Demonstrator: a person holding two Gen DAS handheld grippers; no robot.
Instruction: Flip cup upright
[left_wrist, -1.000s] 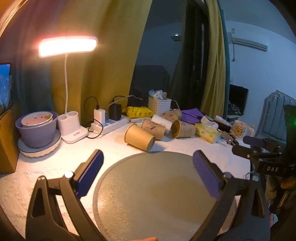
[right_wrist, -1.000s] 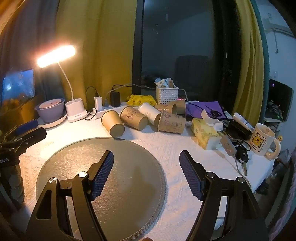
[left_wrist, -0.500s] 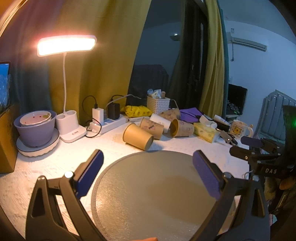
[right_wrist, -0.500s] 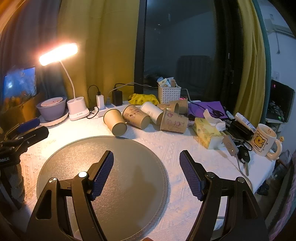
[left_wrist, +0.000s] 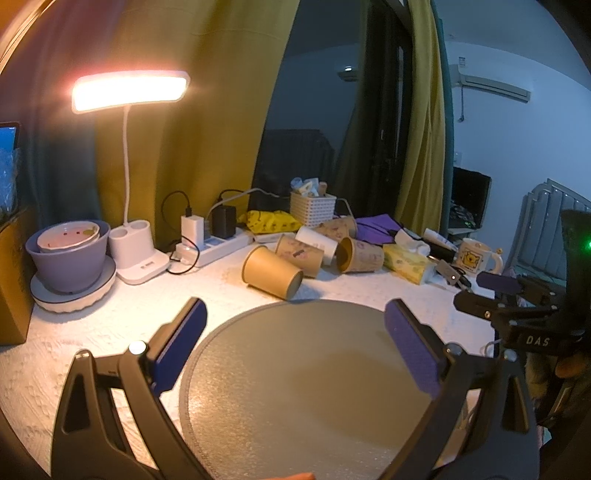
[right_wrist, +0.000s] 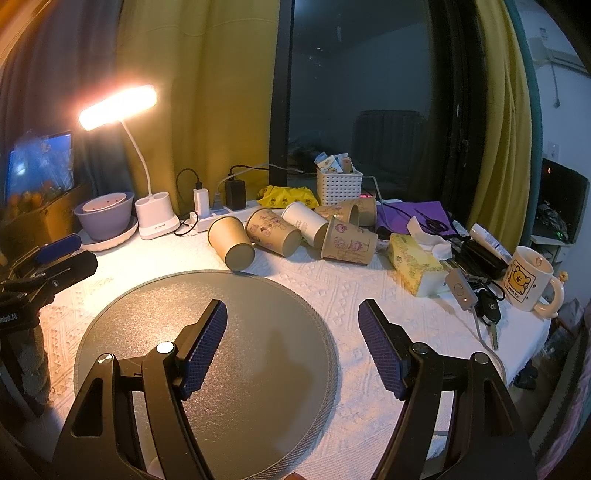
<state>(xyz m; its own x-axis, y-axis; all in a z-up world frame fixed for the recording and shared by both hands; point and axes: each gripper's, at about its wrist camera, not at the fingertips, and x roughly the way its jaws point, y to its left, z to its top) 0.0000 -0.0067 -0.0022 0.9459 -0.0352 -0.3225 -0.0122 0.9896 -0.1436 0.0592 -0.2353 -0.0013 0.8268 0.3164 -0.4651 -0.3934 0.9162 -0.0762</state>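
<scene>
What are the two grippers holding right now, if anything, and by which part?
Nothing is held. The left gripper and right gripper are both open over the round grey mat, and the paper cups lie untouched on their sides.

Cups (right_wrist: 231, 242) look like matt brown paper. Round mat (right_wrist: 207, 350) grey, finely grained, low sheen. Table (right_wrist: 369, 295) cloth white, embossed weave. Mug (right_wrist: 526, 282) glossy ceramic. Hand-held gripper pads (right_wrist: 205, 349) blue, ribbed; frames matt black plastic.

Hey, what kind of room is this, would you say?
Probably a bedroom or living room at home, at night: yellow curtains by a dark window, a lit desk lamp, and a cluttered table.
</scene>
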